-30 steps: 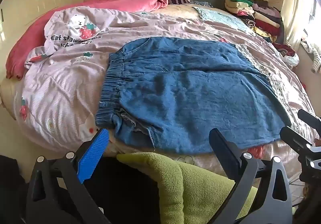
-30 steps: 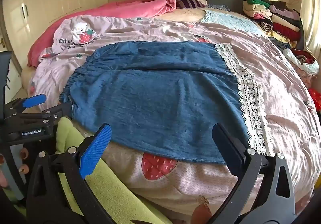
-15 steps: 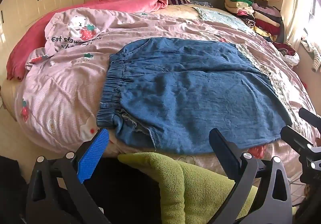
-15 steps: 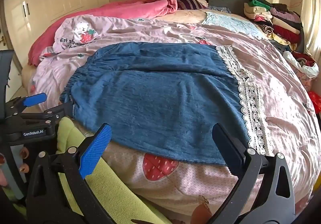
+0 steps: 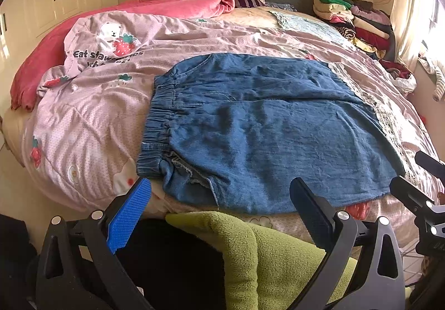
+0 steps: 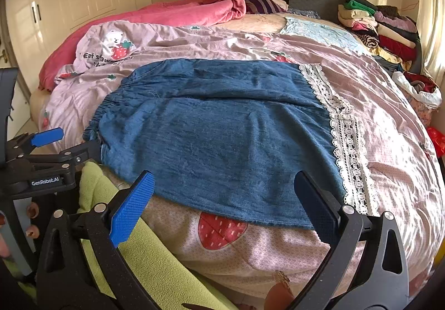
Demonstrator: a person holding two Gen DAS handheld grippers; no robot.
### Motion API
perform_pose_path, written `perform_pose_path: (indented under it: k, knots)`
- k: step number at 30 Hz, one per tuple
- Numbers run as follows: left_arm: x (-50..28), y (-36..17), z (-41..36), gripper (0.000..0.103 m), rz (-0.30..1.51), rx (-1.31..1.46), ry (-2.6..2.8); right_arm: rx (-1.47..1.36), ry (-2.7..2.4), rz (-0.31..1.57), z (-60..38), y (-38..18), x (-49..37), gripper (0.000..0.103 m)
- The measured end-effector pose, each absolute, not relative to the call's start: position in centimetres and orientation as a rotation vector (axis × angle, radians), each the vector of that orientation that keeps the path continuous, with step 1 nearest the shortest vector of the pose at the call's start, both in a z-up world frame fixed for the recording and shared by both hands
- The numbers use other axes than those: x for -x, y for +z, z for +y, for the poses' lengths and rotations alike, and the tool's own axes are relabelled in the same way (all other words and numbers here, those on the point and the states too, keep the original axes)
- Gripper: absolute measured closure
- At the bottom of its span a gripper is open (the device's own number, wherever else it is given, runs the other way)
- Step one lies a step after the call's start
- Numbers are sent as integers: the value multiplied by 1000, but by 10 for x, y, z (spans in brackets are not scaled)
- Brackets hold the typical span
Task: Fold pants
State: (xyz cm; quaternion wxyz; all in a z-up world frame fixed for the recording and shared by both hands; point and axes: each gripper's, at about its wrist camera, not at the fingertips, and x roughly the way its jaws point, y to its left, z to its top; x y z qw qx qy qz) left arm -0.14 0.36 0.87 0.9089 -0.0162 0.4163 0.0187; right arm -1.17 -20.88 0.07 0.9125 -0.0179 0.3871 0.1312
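Pants (image 5: 272,126): flat mid-frame, spread ready for folding.
Left gripper (image 5: 219,198): wide, empty, near waistband corner.
Right gripper (image 6: 222,190): wide, empty, over hem.

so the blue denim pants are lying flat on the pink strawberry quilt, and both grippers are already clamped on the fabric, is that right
Not quite. The denim pants do lie flat on the strawberry quilt, but neither gripper is clamped on them. The right wrist view shows the right gripper open and empty; the left wrist view shows the same for the left gripper.
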Motion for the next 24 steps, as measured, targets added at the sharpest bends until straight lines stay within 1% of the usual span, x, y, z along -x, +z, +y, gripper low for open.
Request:
perform_pose_path:
  k: [24]
  knots:
    - [2, 8, 6, 4, 859, 33, 43, 37, 268, 796, -210, 1, 12, 8]
